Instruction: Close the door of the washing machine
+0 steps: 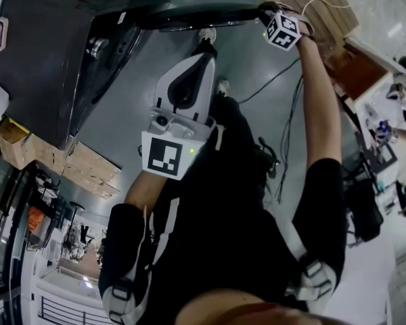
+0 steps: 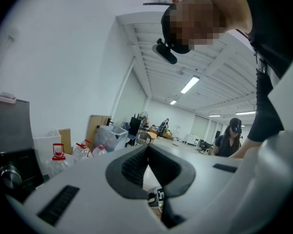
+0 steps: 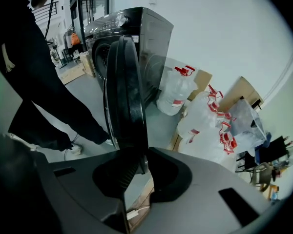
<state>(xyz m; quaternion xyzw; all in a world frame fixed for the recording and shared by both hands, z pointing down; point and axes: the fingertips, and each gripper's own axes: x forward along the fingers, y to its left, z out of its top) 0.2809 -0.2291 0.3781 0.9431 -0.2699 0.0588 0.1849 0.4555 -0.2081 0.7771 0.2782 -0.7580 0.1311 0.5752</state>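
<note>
One dark washing machine (image 1: pixel 47 53), its single round door (image 3: pixel 123 91) swung wide open, edge-on to me. My right gripper (image 3: pixel 139 165) is narrowed onto that door's rim, pads pressing it. My left gripper (image 2: pixel 147 149) has its jaws together on nothing. Beside the machine I count at least four clear jugs (image 3: pixel 175 94) with red caps; I cannot tell what they hold

Your left gripper (image 2: pixel 147 149) at centre of the head view, pointing to 12 o'clock, jaws together with nothing between them, your right arm (image 1: pixel 321 114) extended toward 1 o'clock, your right gripper (image 3: pixel 139 165) angled steeply down, jaws clamped on the door (image 3: pixel 124 96) edge.
</note>
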